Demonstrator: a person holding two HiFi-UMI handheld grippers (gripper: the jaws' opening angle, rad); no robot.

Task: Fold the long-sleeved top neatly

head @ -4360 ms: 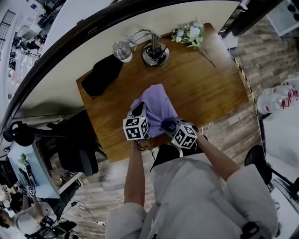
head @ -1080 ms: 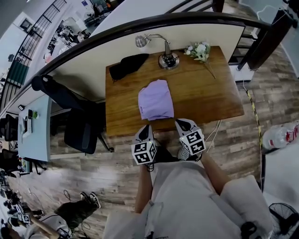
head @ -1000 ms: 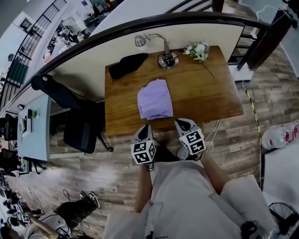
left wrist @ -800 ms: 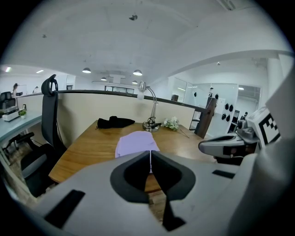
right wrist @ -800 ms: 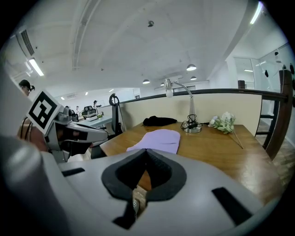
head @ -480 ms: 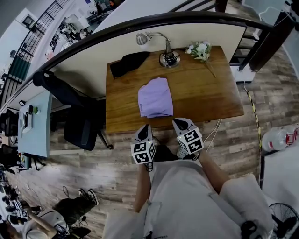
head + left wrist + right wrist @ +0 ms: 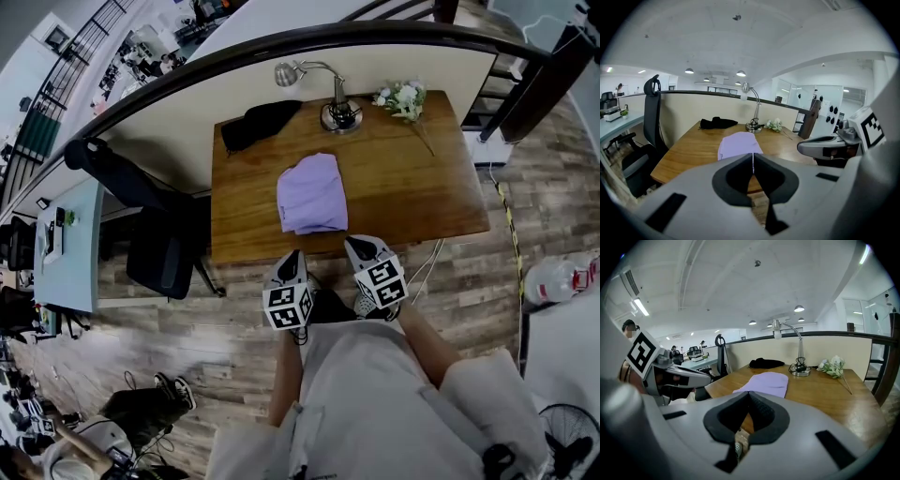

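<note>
The lilac long-sleeved top (image 7: pixel 312 194) lies folded into a compact rectangle on the wooden table (image 7: pixel 412 187), near the table's front edge; it also shows in the left gripper view (image 7: pixel 738 143) and in the right gripper view (image 7: pixel 765 382). My left gripper (image 7: pixel 292 260) and right gripper (image 7: pixel 358 247) hover side by side just off the table's front edge, clear of the top. Both are shut with nothing between the jaws, left gripper (image 7: pixel 753 158), right gripper (image 7: pixel 748 397).
A desk lamp (image 7: pixel 328 94) stands at the table's back edge, a black cloth (image 7: pixel 258 122) at the back left and a bunch of white flowers (image 7: pixel 400 98) at the back right. A black office chair (image 7: pixel 159 253) stands left of the table. Cables (image 7: pixel 427 267) hang off the front.
Since the earliest frame both grippers have come off the top and drawn back past the table's edge. Over the last second they have hardly shifted.
</note>
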